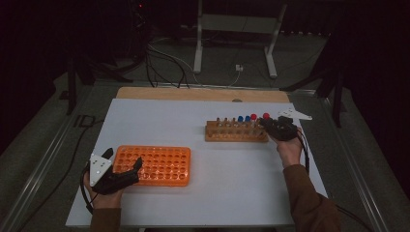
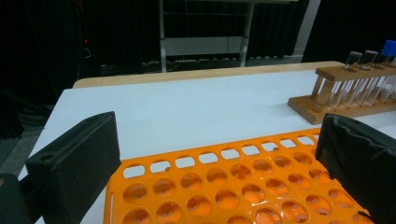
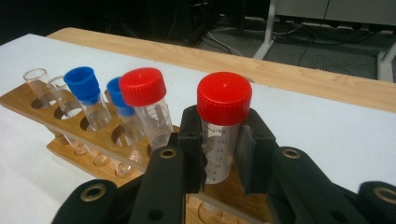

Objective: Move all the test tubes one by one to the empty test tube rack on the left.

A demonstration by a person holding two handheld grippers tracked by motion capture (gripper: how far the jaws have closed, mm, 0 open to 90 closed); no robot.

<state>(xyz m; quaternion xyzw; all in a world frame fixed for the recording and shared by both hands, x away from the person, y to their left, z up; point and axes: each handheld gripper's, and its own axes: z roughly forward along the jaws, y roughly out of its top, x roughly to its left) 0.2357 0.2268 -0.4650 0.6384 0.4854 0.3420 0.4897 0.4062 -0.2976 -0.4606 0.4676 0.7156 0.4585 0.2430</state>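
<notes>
Red-capped tube [image 3: 223, 126] clamped by right hand-held gripper [image 3: 223, 158]: right gripper view.

High view: looking forward and down over the white table [image 1: 208, 193].
Gripper views: sitting low and close; sharing the wooden rack [image 2: 336, 100].

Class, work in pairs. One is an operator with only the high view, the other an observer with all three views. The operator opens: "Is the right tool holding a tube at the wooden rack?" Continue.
Observer: Yes. The right tool is shut on a red-capped tube, with its pads on the clear body just under the cap.
Operator: Any markings on it?
Observer: Printed graduation lines run down its side.
Operator: And the left tool?
Observer: The left tool is open, with one jaw at each side of the orange rack. The holes near it are empty.
</notes>
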